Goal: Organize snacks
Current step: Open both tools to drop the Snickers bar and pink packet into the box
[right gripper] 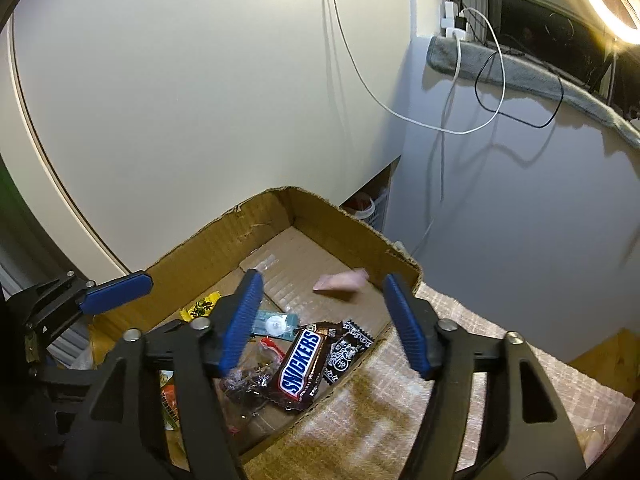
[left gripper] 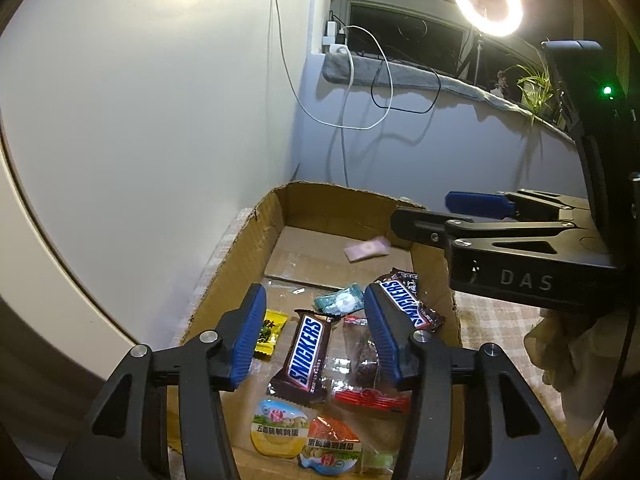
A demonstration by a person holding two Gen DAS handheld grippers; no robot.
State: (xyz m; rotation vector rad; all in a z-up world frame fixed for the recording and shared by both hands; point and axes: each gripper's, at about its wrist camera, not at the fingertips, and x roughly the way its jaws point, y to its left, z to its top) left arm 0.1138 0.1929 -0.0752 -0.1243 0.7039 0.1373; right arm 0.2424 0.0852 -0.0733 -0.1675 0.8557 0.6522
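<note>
An open cardboard box [left gripper: 236, 240] [right gripper: 224, 236] holds several snacks. A Snickers bar [left gripper: 304, 356] lies between the fingers of my open, empty left gripper [left gripper: 316, 336]. A second Snickers bar [left gripper: 404, 304] [right gripper: 302, 364] lies by the box's right wall. A blurred pink packet [left gripper: 366, 249] [right gripper: 340, 281] is at the far end of the box. My right gripper [right gripper: 328, 324] is open and empty above the box's right wall; it also shows in the left wrist view [left gripper: 460, 216].
Also in the box are a teal candy [left gripper: 340, 300], a yellow packet [left gripper: 270, 332], a red-ended clear bag [left gripper: 364, 364] and two round egg packs [left gripper: 280, 428]. A checked cloth [right gripper: 380, 400] covers the table. Walls stand close behind, with hanging cables [left gripper: 360, 80] and a ring light [left gripper: 487, 0].
</note>
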